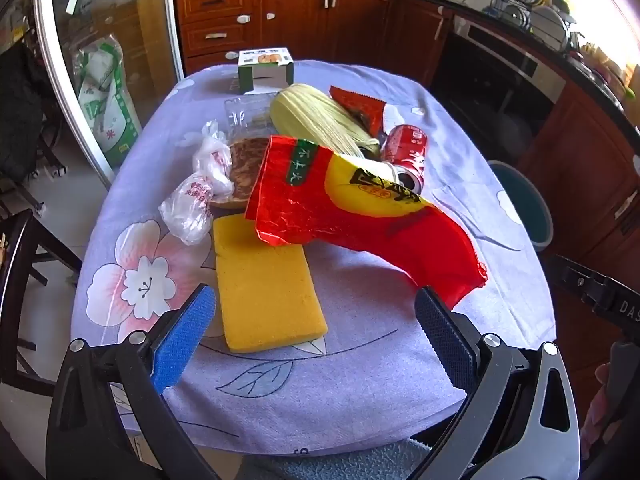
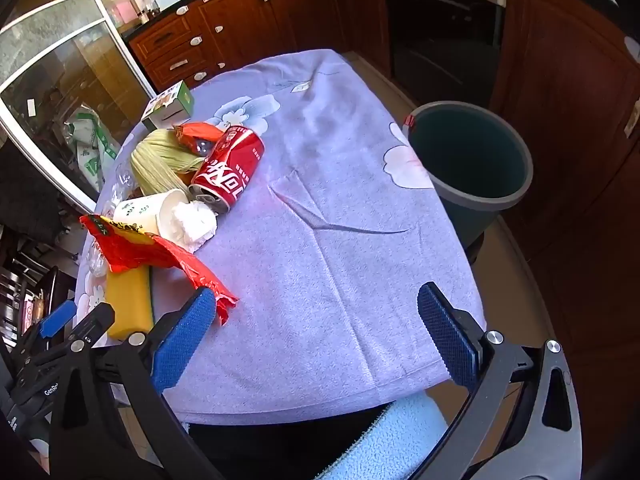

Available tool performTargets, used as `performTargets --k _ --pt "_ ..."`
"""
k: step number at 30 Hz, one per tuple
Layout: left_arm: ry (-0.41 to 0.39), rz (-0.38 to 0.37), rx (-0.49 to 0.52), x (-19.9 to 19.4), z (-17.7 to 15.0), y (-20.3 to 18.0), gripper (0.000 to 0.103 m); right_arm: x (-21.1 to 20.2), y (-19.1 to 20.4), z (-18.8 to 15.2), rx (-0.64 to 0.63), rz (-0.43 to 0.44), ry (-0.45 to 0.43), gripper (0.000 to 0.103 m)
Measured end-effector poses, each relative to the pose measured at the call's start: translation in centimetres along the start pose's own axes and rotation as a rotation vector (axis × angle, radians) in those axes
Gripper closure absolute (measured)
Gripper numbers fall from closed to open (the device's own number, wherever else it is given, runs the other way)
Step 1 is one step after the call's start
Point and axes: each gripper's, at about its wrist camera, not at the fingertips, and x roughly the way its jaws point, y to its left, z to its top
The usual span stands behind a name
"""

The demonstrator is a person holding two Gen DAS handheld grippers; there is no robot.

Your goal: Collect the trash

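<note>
Seemingly at the outset, the left gripper (image 1: pixel 316 336) and right gripper (image 2: pixel 316 336) both hover wide and empty over the near table edge (image 2: pixel 360 340). Trash lies heaped at table centre: red wrapper (image 1: pixel 360 208), cola can (image 2: pixel 228 168), yellow sponge (image 1: pixel 264 284). Next comes picking one piece for the bin (image 2: pixel 472 200), which only the right view shows fully, along with a paper cup (image 2: pixel 152 212).

sunlit kitchen, dark wooden cabinets (image 1: pixel 288 12)

Each wrist camera looks steeply down along its own fingers from the table's (image 1: pixel 360 400) near edge. The left faces the trash pile; the right faces the bin (image 2: pixel 472 168). Both share the red can (image 1: pixel 404 152) (image 2: pixel 228 168).
</note>
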Motion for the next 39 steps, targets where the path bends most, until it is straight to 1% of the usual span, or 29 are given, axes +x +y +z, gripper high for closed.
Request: performTargets --k 3,4,6,7,10,17,39 --pt "0.014 0.008 0.016 0.3 0.0 -0.1 0.003 0.2 -0.2 0.0 0.005 0.013 0.027 0.006" --pt "0.001 0.007 0.0 0.0 0.2 0.1 0.003 0.3 -0.5 0.2 0.01 0.019 0.037 0.006" --pt "-0.005 0.013 -0.002 -0.3 0.2 0.3 0.003 0.2 -0.8 0.7 0.016 0.013 0.036 0.006" --pt "-0.014 0.03 0.005 -0.4 0.2 0.0 0.003 0.2 0.0 0.1 0.0 -0.018 0.013 0.006" --pt "-0.032 0.04 0.007 -0.8 0.0 -0.1 0.003 0.1 0.0 0.1 -0.002 -0.021 0.008 0.006" --pt "-0.043 0.056 0.019 -0.8 0.0 -0.3 0.003 0.1 0.0 0.2 0.0 -0.019 0.009 0.006" --pt "-0.045 0.066 0.014 -1.2 0.1 0.1 0.003 0.4 0.2 0.3 -0.001 -0.022 0.018 0.006"
